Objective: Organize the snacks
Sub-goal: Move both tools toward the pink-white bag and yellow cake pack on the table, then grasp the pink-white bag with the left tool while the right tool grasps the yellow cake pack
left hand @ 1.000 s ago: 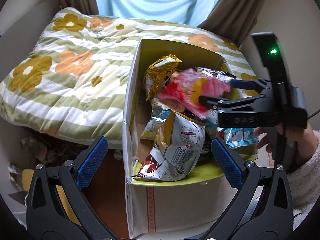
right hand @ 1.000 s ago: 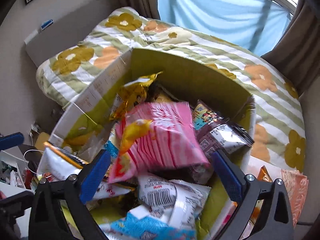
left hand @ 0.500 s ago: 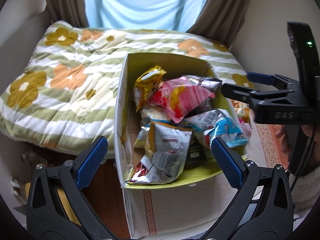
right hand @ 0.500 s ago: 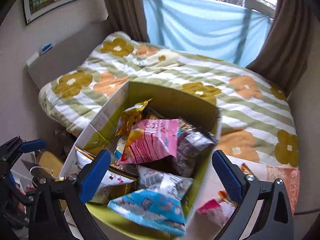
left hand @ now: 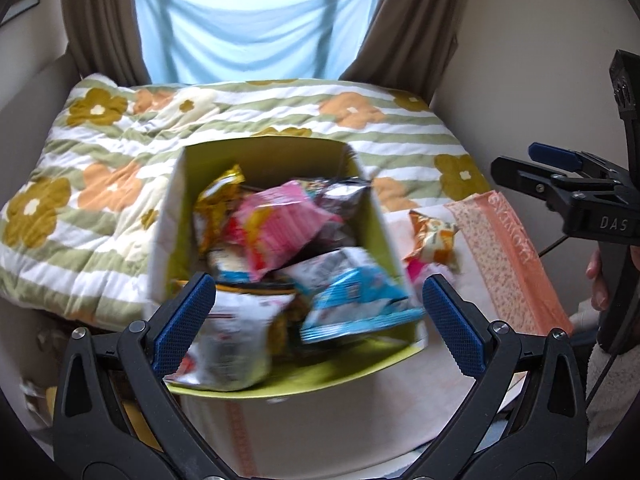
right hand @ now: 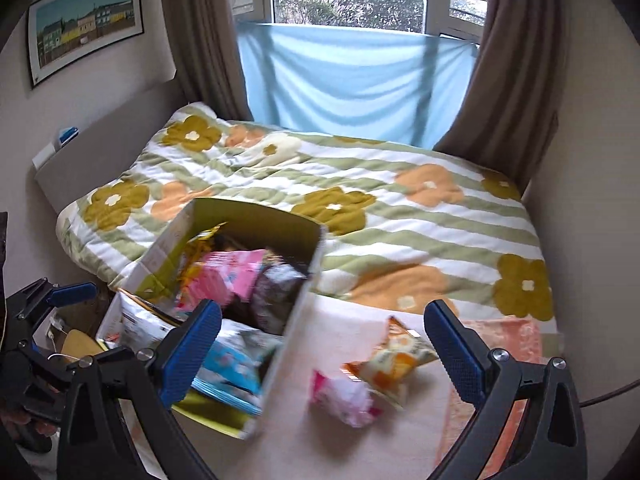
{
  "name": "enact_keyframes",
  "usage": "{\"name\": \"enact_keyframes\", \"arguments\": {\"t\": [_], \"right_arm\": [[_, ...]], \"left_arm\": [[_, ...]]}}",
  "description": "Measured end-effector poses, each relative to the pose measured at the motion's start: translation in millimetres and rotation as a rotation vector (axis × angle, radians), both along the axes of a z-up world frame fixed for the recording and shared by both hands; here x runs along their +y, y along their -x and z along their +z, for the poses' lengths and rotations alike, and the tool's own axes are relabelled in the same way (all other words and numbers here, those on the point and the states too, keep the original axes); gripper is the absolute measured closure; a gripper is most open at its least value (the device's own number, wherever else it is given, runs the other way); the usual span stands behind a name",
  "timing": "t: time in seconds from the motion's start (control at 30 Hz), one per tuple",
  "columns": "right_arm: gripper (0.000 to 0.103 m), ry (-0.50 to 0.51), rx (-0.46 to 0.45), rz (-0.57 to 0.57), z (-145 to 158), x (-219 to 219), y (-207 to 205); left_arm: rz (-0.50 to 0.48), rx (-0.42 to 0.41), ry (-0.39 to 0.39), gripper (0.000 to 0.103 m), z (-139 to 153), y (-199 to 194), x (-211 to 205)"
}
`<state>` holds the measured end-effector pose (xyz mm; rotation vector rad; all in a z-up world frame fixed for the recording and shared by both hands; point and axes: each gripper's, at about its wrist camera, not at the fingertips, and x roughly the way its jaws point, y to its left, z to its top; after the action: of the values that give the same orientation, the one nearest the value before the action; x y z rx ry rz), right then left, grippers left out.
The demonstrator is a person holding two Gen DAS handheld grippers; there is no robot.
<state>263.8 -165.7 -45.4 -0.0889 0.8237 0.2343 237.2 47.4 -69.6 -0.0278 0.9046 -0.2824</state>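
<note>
A cardboard box (left hand: 172, 216) (right hand: 296, 332) with a green inside holds several snack bags. On top lies a pink bag (left hand: 276, 224) (right hand: 224, 276), with a light blue bag (left hand: 352, 304) (right hand: 232, 368) at the front. An orange snack bag (left hand: 432, 236) (right hand: 396, 360) and a small pink packet (right hand: 344, 396) lie on the surface right of the box. My left gripper (left hand: 316, 312) is open and empty, held back above the box's front edge. My right gripper (right hand: 320, 352) is open and empty, high above the box's right wall; it also shows at the right edge (left hand: 556, 160).
A bed with a flowered quilt (left hand: 120, 152) (right hand: 400, 208) lies behind the box, under a window with a blue cloth (right hand: 352, 76). A pink patterned cloth (left hand: 508, 264) lies right of the loose snacks. A hand (left hand: 600, 280) holds the right gripper's handle.
The right gripper let go of the pink bag, which now lies in the box. Both grippers have pulled back and upward, so the box looks smaller and the loose snacks show.
</note>
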Motion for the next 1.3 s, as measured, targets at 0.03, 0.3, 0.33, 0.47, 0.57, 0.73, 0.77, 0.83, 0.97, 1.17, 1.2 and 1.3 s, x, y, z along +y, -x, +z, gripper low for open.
{"name": "enact_keyframes", "arguments": {"t": [0.03,0.3,0.33,0.47,0.57,0.73,0.77,0.83,0.97,1.17,1.2,1.3], "right_arm": [[0.002,-0.001,0.0,0.0,0,-10,-1],[0.002,-0.029,0.037,0.072,-12,-101,-23],[0.002,-0.033,0.04,0.077,-16,-110,-26],[0.002,-0.053,0.077,0.101,-32,-136,-43],[0.002,-0.089,0.126,0.136,-50,-146,-56],[0.002,-0.175,0.231,0.159,-89,-156,-73],[0.002,-0.198,0.262,0.158,-99,-156,-75],[0.002,-0.23,0.314,0.156,-119,-155,-80],[0.002,-0.267,0.346,0.122,-147,-159,-86],[0.002,-0.356,0.41,0.114,-184,-157,-91],[0.002,-0.365,0.419,0.109,-189,-157,-92],[0.002,-0.401,0.443,0.084,-201,-157,-93]], "left_arm": [[0.016,0.004,0.0,0.0,-1,0,-13],[0.095,0.025,0.019,0.0,-19,2,-99],[0.11,0.03,0.022,0.0,-23,2,-112],[0.154,0.064,0.025,0.0,-40,6,-150],[0.182,0.084,0.015,0.0,-53,9,-171],[0.231,0.103,-0.003,0.0,-86,10,-196],[0.23,0.115,-0.007,0.0,-95,8,-201],[0.218,0.127,-0.032,0.0,-111,4,-212],[0.194,0.133,-0.096,0.0,-141,-10,-226],[0.253,0.143,-0.114,0.0,-177,-30,-224],[0.258,0.145,-0.116,0.0,-182,-33,-224],[0.258,0.144,-0.115,0.001,-193,-38,-222]]}}
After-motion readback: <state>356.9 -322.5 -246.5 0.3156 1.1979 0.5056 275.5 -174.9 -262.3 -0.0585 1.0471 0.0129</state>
